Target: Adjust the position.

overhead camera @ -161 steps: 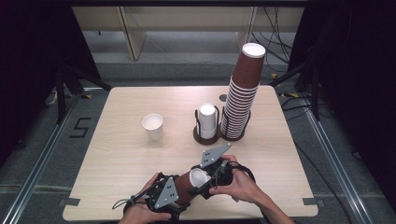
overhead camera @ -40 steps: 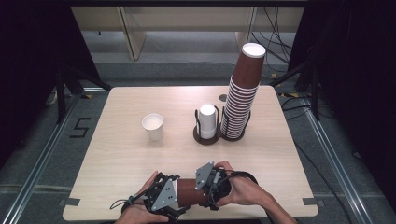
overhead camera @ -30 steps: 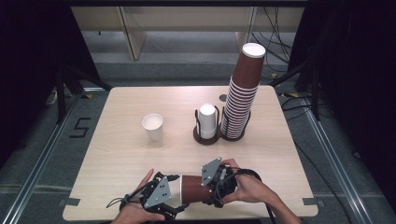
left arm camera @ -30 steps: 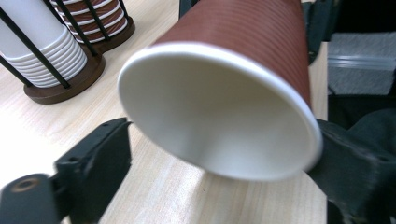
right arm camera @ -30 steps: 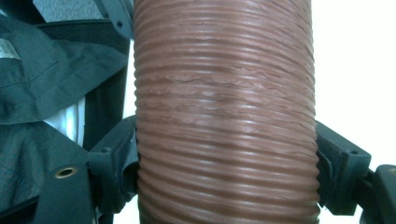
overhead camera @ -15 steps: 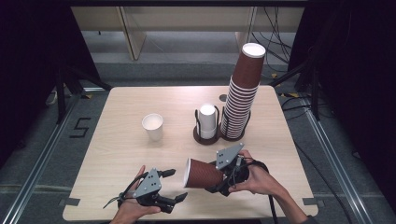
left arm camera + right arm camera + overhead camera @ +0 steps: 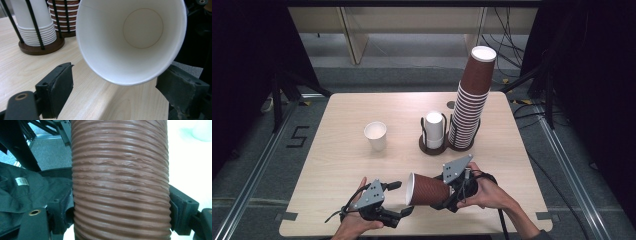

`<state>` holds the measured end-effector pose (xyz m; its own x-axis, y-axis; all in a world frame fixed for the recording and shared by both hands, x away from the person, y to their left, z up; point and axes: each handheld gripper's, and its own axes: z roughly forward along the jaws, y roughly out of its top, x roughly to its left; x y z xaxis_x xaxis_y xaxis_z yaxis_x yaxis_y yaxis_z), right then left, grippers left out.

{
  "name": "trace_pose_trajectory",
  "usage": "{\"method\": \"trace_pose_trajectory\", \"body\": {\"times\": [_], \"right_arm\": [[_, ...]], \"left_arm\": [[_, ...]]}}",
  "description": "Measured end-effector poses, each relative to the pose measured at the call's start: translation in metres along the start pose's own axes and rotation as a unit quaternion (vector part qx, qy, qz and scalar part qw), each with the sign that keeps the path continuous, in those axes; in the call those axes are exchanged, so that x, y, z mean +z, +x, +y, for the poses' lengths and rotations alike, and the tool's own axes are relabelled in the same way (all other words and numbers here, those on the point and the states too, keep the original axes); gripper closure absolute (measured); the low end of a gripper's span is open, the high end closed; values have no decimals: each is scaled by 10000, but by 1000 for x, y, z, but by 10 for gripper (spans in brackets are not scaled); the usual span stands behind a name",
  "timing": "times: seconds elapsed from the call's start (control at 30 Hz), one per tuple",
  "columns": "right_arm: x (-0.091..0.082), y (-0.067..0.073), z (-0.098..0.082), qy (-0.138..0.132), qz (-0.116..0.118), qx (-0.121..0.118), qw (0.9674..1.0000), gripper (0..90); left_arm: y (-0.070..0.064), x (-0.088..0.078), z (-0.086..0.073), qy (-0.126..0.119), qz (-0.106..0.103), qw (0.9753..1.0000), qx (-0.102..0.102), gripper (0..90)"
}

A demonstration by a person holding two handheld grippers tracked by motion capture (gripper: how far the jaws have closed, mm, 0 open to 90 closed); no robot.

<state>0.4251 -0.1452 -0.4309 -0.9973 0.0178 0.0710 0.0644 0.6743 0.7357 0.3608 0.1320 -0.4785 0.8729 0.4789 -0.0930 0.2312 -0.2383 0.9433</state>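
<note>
Pulled apart since a moment ago — left gripper now clear of the brown cup, jaws just narrowed, apart, empty. Low centre of the high view: cup held sideways above the table, clamped in the right gripper, mouth facing left.

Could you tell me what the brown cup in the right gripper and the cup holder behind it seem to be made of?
The brown cup looks like paper: a matte, ribbed brown sleeve outside and a smooth white lining with a pressed round bottom inside. The cup holder seems to have a dark brown base, perhaps wood or plastic, with thin black rods, probably metal wire.
</note>
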Motion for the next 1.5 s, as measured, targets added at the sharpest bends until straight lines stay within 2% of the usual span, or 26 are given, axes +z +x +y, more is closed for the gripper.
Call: {"method": "trace_pose_trajectory", "body": {"times": [0.03, 0.1, 0.23, 0.27, 0.3, 0.33, 0.4, 0.6, 0.63, 0.7, 0.77, 0.8, 0.93, 1.0, 1.1, 1.23, 1.27, 1.37, 1.5], "right_arm": [[1, 0, 0, 8, 44, -44, 10000, 228], [1, 0, 0, -34, 54, -95, 9999, 228], [3, 0, -1, -76, 165, -68, 9998, 229], [5, 0, -1, -66, 237, -55, 9997, 229], [5, 0, -1, -66, 237, -55, 9997, 229], [6, 0, -1, -84, 283, -68, 9995, 229], [7, 1, 0, -83, 326, -93, 9994, 229], [10, 1, 0, -90, 430, -145, 9989, 228], [10, 1, 0, -98, 433, -136, 9989, 229], [11, 0, 0, -103, 444, -144, 9989, 229], [11, -1, 0, -106, 453, -151, 9988, 229], [12, -1, 0, -120, 495, -151, 9986, 229], [14, 0, 0, -93, 500, -187, 9985, 229], [15, 0, 0, -82, 514, -183, 9985, 229], [16, 0, 0, -59, 531, -220, 9983, 229], [21, 1, 0, 0, 563, -247, 9981, 230], [23, 2, 0, 17, 567, -255, 9981, 230], [24, 2, 0, 33, 583, -249, 9980, 229], [27, 3, 0, 30, 621, -246, 9978, 229]], "left_arm": [[0, 0, 0, 18, -11, 10000, 69, 122], [0, 1, 0, -15, -89, 10000, 28, 118], [0, 2, -1, -12, -129, 9999, 72, 104], [-1, 4, -1, -120, -209, 9997, 34, 101], [-1, 4, -1, -120, -209, 9997, 34, 101], [-2, 5, -1, -91, -266, 9995, 107, 95], [-3, 5, -1, -88, -247, 9996, 54, 72], [-3, 6, -1, -92, -325, 9994, 96, 56], [-3, 6, -1, -176, -383, 9991, 76, 57], [-3, 4, 0, -144, -412, 9990, 139, 77], [-3, 5, 1, -187, -444, 9988, 117, 80], [-3, 4, 2, -121, -412, 9990, 112, 72], [-3, 5, 0, -178, -478, 9986, 118, 68], [-4, 6, 0, -251, -507, 9984, 13, 65], [-4, 4, 2, -188, -487, 9986, 58, 50], [-5, 5, 2, -211, -505, 9985, 8, 40], [-5, 7, 1, -296, -569, 9979, -35, 39], [-5, 5, 1, -261, -550, 9981, -11, 36], [-5, 5, 1, -397, -587, 9975, -16, 37]]}}
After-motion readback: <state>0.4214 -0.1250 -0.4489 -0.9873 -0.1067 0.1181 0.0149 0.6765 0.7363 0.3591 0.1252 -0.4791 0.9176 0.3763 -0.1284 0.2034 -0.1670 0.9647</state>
